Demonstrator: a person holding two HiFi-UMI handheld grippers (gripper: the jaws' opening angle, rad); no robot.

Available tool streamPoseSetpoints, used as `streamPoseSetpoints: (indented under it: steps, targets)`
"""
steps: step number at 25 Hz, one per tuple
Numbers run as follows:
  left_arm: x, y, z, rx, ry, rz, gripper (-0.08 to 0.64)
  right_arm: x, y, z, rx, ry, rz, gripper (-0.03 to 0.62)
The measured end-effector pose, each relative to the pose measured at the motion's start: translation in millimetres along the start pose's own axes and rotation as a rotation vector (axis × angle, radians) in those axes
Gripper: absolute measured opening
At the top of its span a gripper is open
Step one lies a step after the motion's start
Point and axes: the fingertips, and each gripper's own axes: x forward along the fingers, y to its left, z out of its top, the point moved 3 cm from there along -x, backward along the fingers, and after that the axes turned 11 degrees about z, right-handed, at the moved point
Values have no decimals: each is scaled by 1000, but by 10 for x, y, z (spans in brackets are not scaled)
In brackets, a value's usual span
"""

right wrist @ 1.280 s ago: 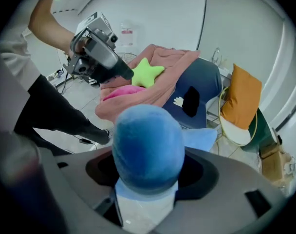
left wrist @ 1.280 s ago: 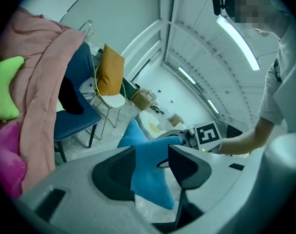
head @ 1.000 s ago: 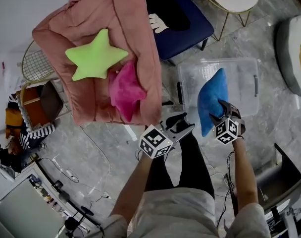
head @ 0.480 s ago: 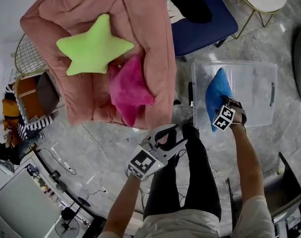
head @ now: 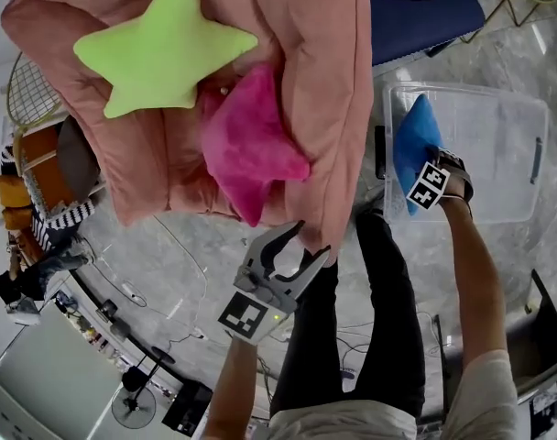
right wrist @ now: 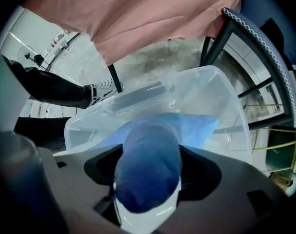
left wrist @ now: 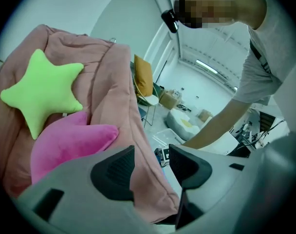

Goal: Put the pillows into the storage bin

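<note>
Right gripper (head: pixel 418 178) points down into the clear bin (head: pixel 503 159), which sits on the floor right of the pink chair (head: pixel 329 90). It has the blue pillow (head: pixel 412 137) by one end. In the right gripper view that end (right wrist: pixel 149 155) bulges up between the jaws and fills the whole gap, pads against both sides. The jaws have just been opening a bit, but the pillow's between them and looks gripped. The rest of it hangs down inside the bin (right wrist: pixel 204 89), near the wall on the chair side.

Left gripper (head: pixel 301 246) is empty, jaws about half apart, tips right by the lower edge of the chair. Can't tell if it touches. In its own view the chair's edge (left wrist: pixel 116 87) shows through the gap (left wrist: pixel 153 162).

The other two pillows are up on the chair: the green star (head: pixel 159 53) higher, the pink one (head: pixel 251 145) just below it, touching.
</note>
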Motion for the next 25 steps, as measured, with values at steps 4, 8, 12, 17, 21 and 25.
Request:
streamPoseSetpoints:
  steps: [4,8,12,17,21,25]
  targets:
    - [-68,265,-237,-45,-9,9,199,135,40,167,34,-10,-31,326]
    - [-140,386,-320,-57,-7,-3,201,-91,61,369,56,-54,-69,323]
    - [-209,551,-317,-63,-35,-13,201,-586,120,590,58,-130,-136,324]
    - [-202,790,-248,-50,-87,5,201,-1452,154,659,100,-239,-244,324]
    - [-423,1122,-184,-72,-88,49,201,-2484,228,1012,176,-353,-330,324]
    - [-487,1480,-457,-137,-52,159,201,-3168,290,1543,208,-510,-335,324]
